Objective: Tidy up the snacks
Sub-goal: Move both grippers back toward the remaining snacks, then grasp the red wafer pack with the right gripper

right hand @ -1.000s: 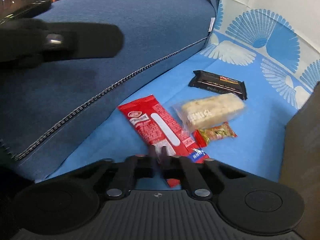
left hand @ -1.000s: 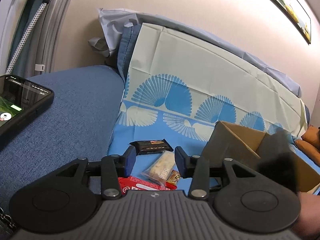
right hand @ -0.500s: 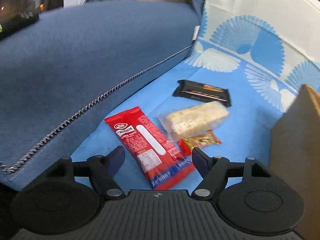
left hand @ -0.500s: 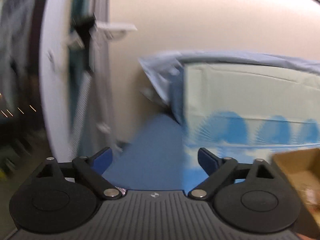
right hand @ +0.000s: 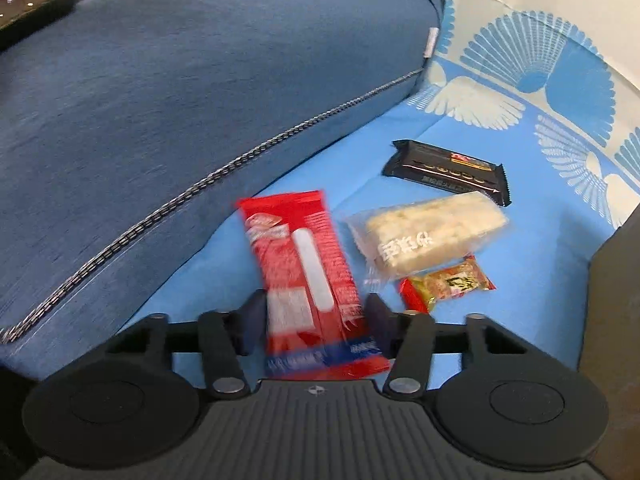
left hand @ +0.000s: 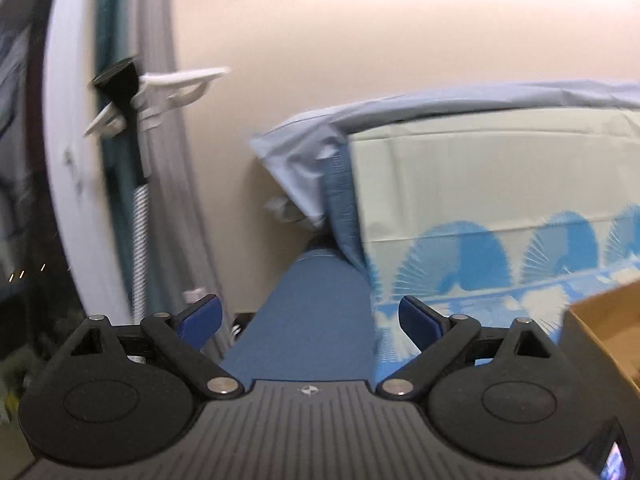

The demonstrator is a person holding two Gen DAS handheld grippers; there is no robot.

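Note:
Several snacks lie on the blue patterned cloth (right hand: 532,240): a red packet (right hand: 304,256), a pale bar in clear wrap (right hand: 428,236), a black bar (right hand: 448,170) and a small red-orange sweet (right hand: 448,284). My right gripper (right hand: 316,316) points down at them. Its jaws are closing on the near end of the red packet, a pad touching each long edge. My left gripper (left hand: 310,316) is held up, wide open with nothing between its fingers, facing the wall and sofa arm. A corner of the cardboard box (left hand: 608,328) shows at its right.
The blue sofa arm (right hand: 180,100) rises left of the snacks. The side of the cardboard box (right hand: 616,280) stands close on the right. A dark phone (right hand: 36,16) lies on the arm's far left. Draped sheets (left hand: 480,184) cover the sofa back.
My left gripper opened wide and rose, its view swinging from the snacks to the wall. My right gripper opened, then closed around the red packet, which turned in line with the jaws.

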